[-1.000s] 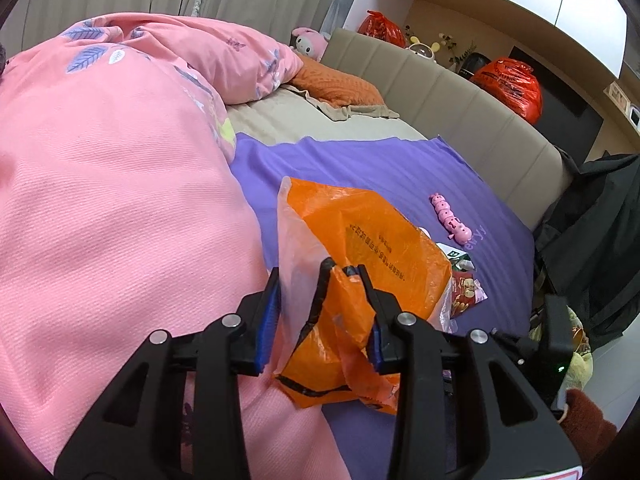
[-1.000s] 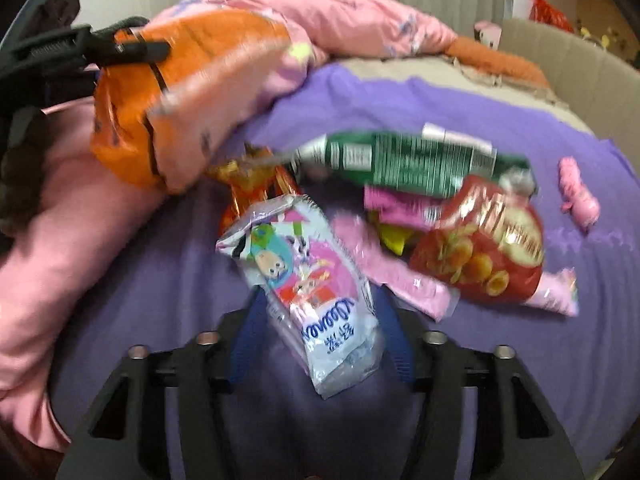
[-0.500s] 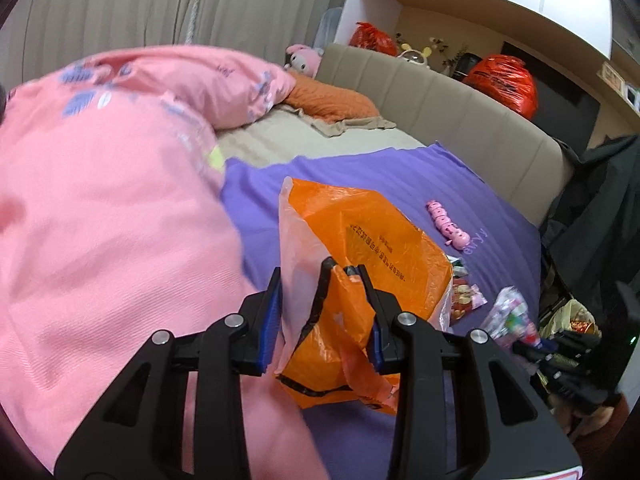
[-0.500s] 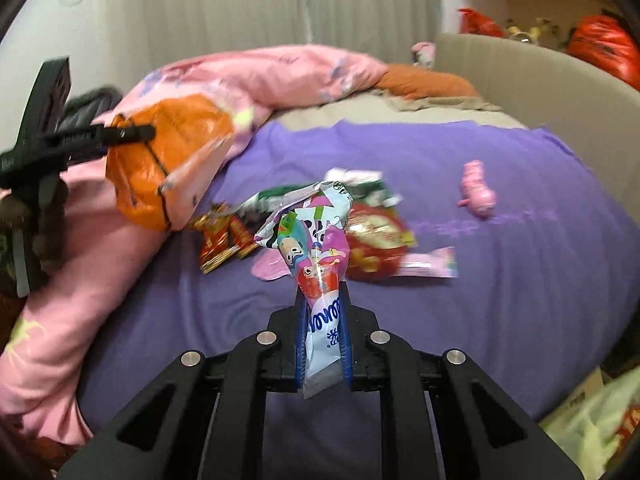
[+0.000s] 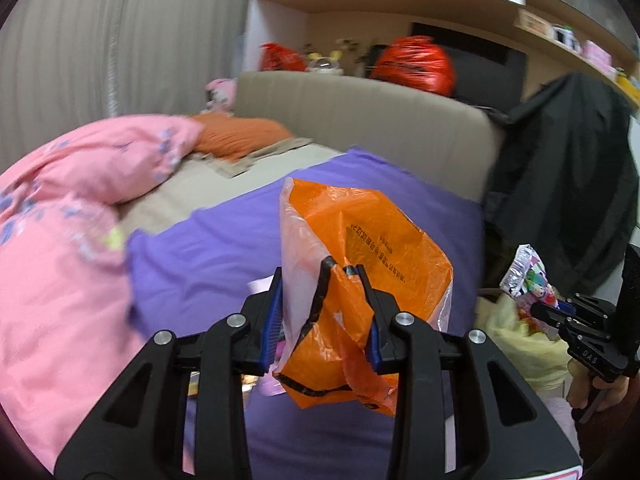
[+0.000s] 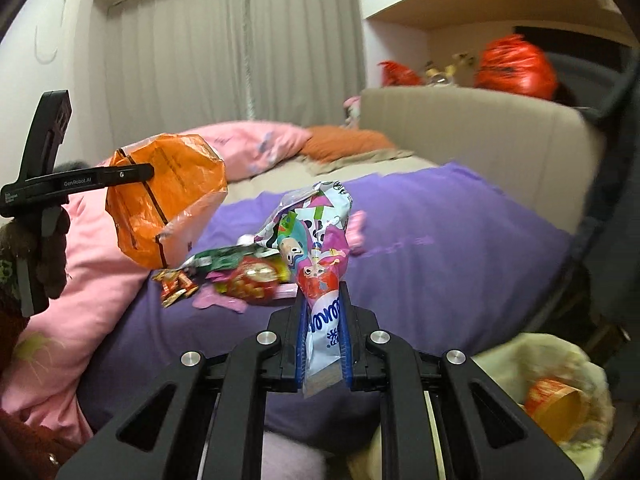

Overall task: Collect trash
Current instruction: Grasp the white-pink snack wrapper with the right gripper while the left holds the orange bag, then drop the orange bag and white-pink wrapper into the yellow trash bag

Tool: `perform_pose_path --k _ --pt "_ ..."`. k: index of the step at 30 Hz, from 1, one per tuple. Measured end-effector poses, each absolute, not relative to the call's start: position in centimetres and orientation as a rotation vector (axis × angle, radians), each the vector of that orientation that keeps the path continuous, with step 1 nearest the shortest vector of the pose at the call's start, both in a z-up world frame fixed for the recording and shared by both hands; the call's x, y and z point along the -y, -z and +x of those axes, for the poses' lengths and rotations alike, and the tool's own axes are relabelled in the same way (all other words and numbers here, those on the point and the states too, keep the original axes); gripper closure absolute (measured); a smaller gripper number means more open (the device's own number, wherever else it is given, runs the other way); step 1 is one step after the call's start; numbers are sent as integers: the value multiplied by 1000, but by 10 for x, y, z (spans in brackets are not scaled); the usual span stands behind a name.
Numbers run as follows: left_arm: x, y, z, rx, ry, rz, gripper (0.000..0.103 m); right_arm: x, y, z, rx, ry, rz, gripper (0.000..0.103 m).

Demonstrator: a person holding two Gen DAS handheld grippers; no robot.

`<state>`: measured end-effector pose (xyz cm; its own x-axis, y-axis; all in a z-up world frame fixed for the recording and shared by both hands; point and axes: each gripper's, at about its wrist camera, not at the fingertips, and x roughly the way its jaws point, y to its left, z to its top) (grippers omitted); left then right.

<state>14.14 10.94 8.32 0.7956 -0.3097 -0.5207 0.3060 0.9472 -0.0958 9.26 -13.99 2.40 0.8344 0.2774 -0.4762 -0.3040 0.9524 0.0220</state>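
Both tools loaded above the bed; wrapper pile partly hidden.

Purple bed cover [image 6: 420, 248], its near edge cut off by the tools. Orange bag [image 5: 360, 264] pinched in left tool [image 5: 324, 312], lifted clear. Snack packet [image 6: 316, 248] clamped in right tool [image 6: 323, 344], jaws having just closed on it. Loose wrappers [image 6: 240, 280] near the bed's left edge, blurred, partly behind the packet.
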Motion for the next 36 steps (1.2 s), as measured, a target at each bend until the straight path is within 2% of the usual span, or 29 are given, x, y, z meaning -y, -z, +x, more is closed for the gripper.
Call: perform_pose_path --k 10,22,26,30,36 --pt "29 -97 130 -502 553 72 72 249 -50 20 -421 -98 -23 89" --pt "176 -58 122 -548 781 201 74 333 -42 -28 -436 76 29 89" --pt "231 -30 127 -556 852 274 74 348 -33 -21 -468 108 42 89" --pt "272 19 135 -690 929 382 74 357 -20 -1 -523 103 50 89" --pt "273 66 143 -863 958 440 76 353 21 46 -663 28 26 89"
